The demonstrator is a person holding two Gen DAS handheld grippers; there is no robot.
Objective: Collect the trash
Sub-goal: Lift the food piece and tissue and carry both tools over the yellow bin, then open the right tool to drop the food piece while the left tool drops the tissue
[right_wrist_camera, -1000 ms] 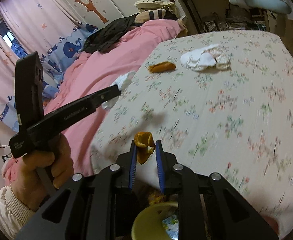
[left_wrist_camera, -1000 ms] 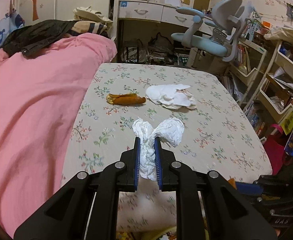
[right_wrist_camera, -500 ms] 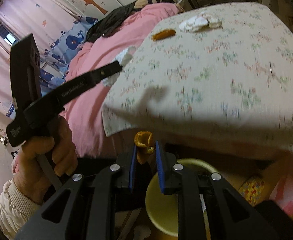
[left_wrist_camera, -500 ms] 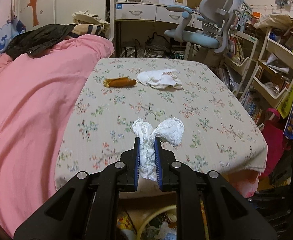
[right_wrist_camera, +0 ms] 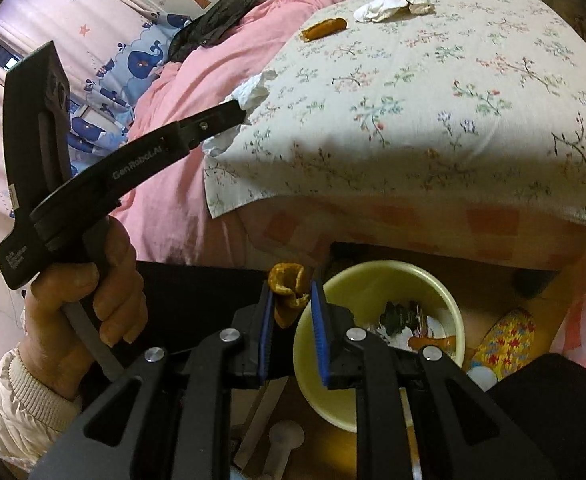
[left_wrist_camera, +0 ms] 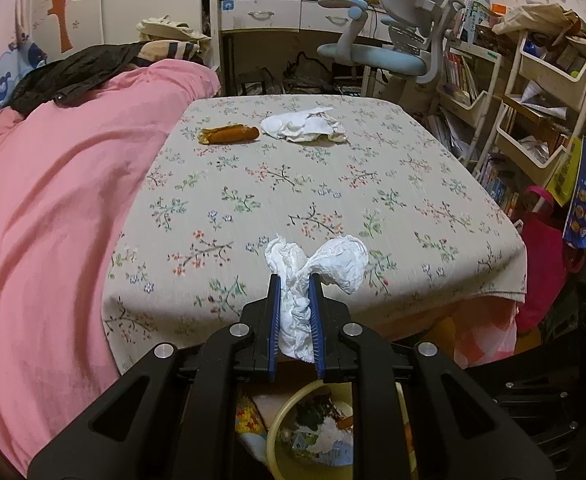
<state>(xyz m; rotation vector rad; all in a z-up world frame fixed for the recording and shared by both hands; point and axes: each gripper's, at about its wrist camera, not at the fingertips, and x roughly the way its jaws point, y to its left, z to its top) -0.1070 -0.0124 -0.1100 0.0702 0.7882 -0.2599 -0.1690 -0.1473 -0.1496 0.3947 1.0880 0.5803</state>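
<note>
Two grippers now hang past the bed's near edge, having drawn back off the floral sheet (left_wrist_camera: 333, 184) toward the yellow bin (right_wrist_camera: 377, 280) below. L gripper (left_wrist_camera: 295, 316) stays clamped on a crumpled white tissue (left_wrist_camera: 317, 264) w/ bin just under it, R gripper (right_wrist_camera: 291, 320) clamped on an orange peel (right_wrist_camera: 287, 284) beside the bin's rim, so drop looks next. Still left nr the bed's far edge: peel strip (left_wrist_camera: 229, 135) & tissue wad (left_wrist_camera: 305, 126).

Child's bedroom, pink duvet (left_wrist_camera: 53, 200), desk chair (left_wrist_camera: 393, 40)
</note>
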